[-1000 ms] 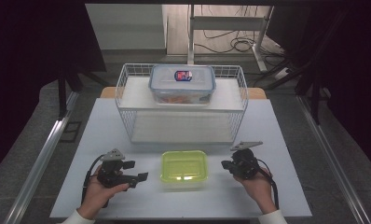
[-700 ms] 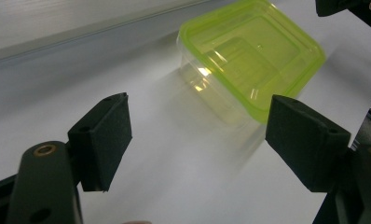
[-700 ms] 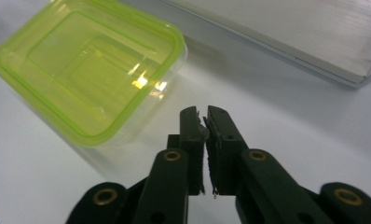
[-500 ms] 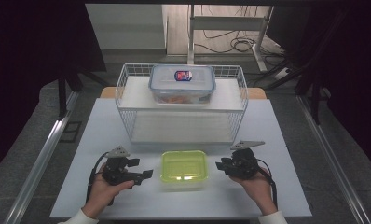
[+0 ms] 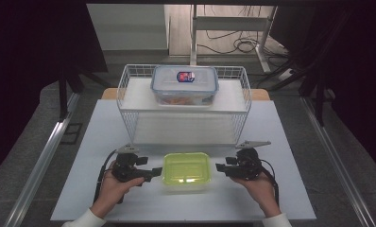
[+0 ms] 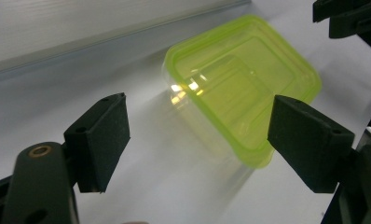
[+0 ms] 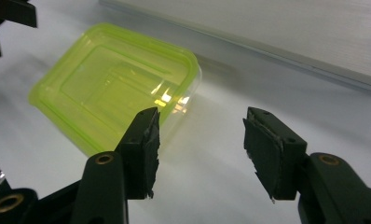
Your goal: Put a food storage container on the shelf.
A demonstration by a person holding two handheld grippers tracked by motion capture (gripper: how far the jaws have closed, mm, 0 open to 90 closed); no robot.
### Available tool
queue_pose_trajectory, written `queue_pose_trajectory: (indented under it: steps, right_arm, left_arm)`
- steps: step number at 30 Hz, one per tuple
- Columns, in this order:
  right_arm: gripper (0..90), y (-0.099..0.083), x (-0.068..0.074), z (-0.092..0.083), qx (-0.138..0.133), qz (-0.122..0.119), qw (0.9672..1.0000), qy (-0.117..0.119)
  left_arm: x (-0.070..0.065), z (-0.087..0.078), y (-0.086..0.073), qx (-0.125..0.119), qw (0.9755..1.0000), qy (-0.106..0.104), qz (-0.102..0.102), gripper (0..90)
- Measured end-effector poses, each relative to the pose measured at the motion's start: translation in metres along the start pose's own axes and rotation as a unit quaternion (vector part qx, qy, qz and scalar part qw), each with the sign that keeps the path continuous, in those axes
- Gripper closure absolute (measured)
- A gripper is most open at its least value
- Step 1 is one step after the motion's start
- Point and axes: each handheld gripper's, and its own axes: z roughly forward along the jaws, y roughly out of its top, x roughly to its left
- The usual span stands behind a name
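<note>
near the front edge of the white table (image 5: 290, 142), midway between its left and right edges, sits the green-lidded container (image 5: 186, 170), flat on its base. my left gripper (image 5: 153, 172) lies level just beside its left side, tips close to the lid but, as far as i can tell from the high view, not on it. my right gripper (image 5: 220, 167) lies level a little off its right side, with a strip of bare table between.

from above i cannot read either jaw gap. my left gripper view settles it for that side: the jaws stand wide apart with nothing between the pads, and the container (image 6: 243, 88) lies ahead of them, its near corner just past the right pad. that view also catches my other gripper (image 6: 346, 18) dark at the top right corner.

my right gripper view shows its jaws parted, having just been opening, with bare table between them; the container (image 7: 113, 84) lies ahead and to the left of the gap.

toward the table's back edge the high view shows a white wire rack (image 5: 129, 118), and on its top shelf a clear box with a blue-grey lid (image 5: 184, 84), well apart from both grippers.
</note>
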Motion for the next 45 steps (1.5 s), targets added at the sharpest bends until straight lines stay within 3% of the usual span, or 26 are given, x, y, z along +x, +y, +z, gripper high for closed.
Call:
queue_pose_trajectory:
  steps: [8, 13, 17, 23, 29, 32, 34, 38, 45]
  right_arm:
    - [44.5, 0.004, -0.001, 0.007, -0.003, 0.018, 0.9997, 0.018]
    - [44.5, 0.005, 0.002, 0.017, 0.005, 0.026, 0.9992, 0.031]
    - [44.7, 0.004, 0.003, 0.025, 0.016, 0.027, 0.9989, 0.034]
    - [46.0, 0.003, 0.004, 0.033, 0.021, 0.036, 0.9984, 0.039]
    - [47.7, 0.001, 0.001, 0.040, 0.024, 0.052, 0.9970, 0.052]
    - [48.9, -0.001, 0.000, 0.043, 0.025, 0.058, 0.9964, 0.057]
    - [50.0, -0.001, 0.000, 0.044, 0.025, 0.060, 0.9962, 0.059]
    - [53.7, -0.002, 0.000, 0.047, 0.029, 0.060, 0.9955, 0.067]
    - [61.9, -0.003, 0.002, 0.051, 0.038, 0.064, 0.9940, 0.080]
  left_arm:
    - [-0.003, 0.016, 0.010, 0.004, 0.9998, -0.013, -0.016, 21.5]
    - [-0.001, 0.017, 0.007, 0.010, 0.9997, -0.008, -0.023, 22.1]
    - [0.004, 0.018, 0.004, 0.017, 0.9987, -0.018, -0.044, 23.2]
    - [0.007, 0.026, 0.000, 0.039, 0.9973, -0.023, -0.058, 27.3]
    - [0.006, 0.031, -0.003, 0.051, 0.9963, -0.035, -0.059, 30.7]
    - [0.009, 0.034, -0.006, 0.057, 0.9939, -0.053, -0.078, 33.0]
    - [0.011, 0.035, -0.007, 0.058, 0.9939, -0.049, -0.080, 34.1]
    - [0.014, 0.036, -0.007, 0.057, 0.9926, -0.064, -0.087, 41.5]
    - [0.011, 0.039, -0.008, 0.061, 0.9918, -0.077, -0.081, 58.1]
